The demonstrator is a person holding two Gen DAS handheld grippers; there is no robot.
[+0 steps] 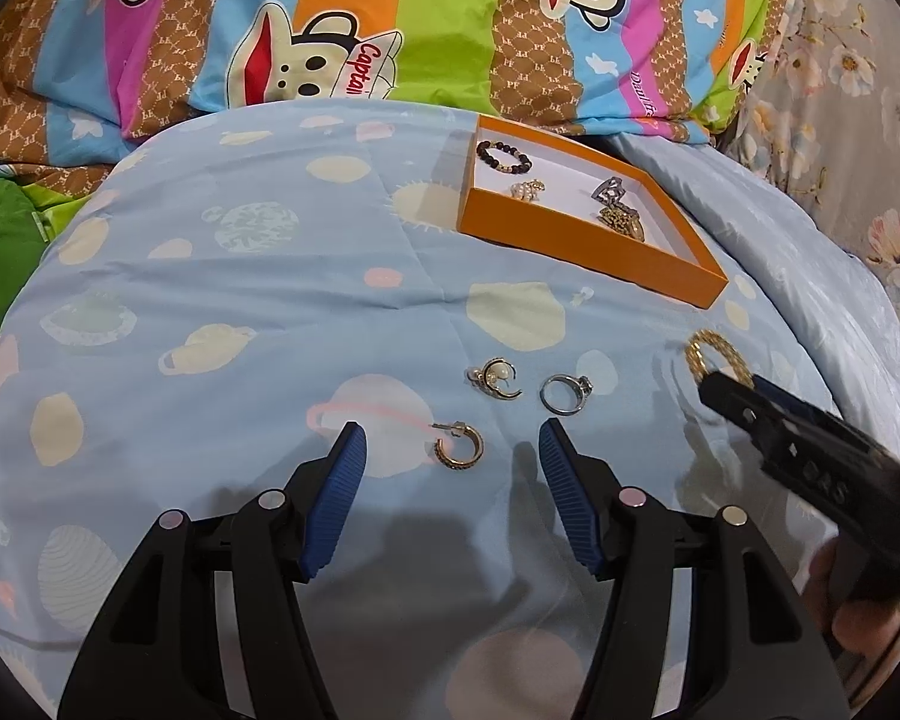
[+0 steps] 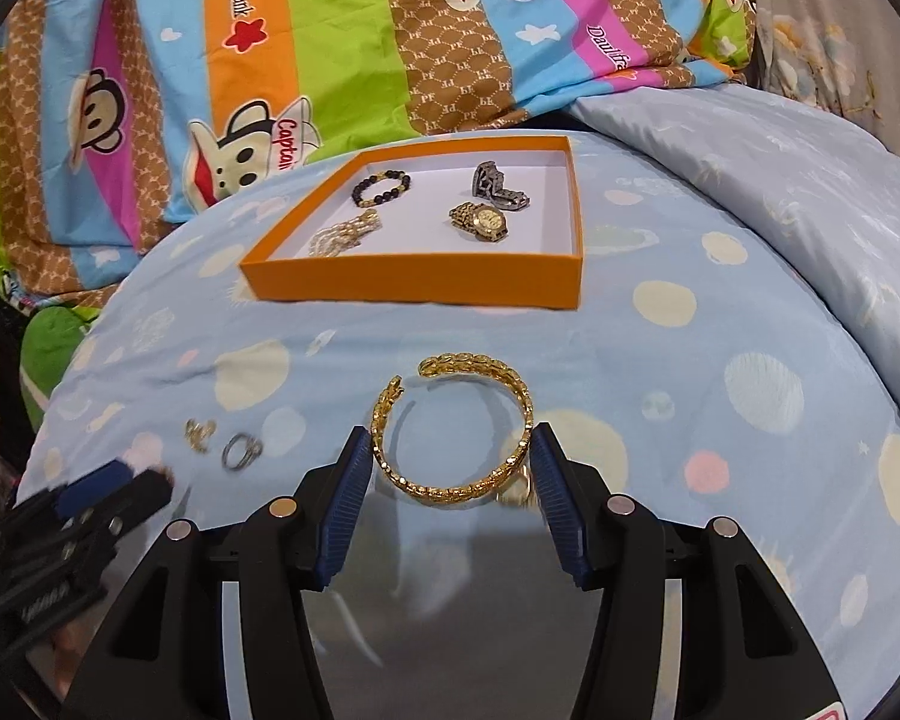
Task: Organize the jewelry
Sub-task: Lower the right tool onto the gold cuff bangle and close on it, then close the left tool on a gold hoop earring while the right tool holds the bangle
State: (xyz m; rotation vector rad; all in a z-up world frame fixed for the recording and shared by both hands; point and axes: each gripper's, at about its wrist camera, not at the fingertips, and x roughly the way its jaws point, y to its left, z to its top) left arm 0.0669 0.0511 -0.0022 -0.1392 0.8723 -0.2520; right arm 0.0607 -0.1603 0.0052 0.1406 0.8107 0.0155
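An orange tray (image 1: 576,247) (image 2: 414,282) on the blue quilt holds a dark bead bracelet (image 2: 381,187), a gold watch (image 2: 480,219), a silver piece (image 2: 498,187) and a pearl piece (image 2: 342,237). My left gripper (image 1: 453,443) is open around a gold hoop earring (image 1: 461,449). A pearl earring (image 1: 497,378) and a silver ring (image 1: 563,394) lie just beyond it. My right gripper (image 2: 450,462) is open, its blue pads touching both sides of a gold chain bangle (image 2: 456,423) lying on the quilt; it also shows in the left wrist view (image 1: 714,354).
A colourful cartoon-monkey duvet (image 1: 390,30) is bunched behind the tray. A floral sheet (image 1: 858,120) lies at the right. A green cushion (image 1: 0,240) sits at the left. The quilt (image 1: 210,300) bulges upward and slopes off at its sides.
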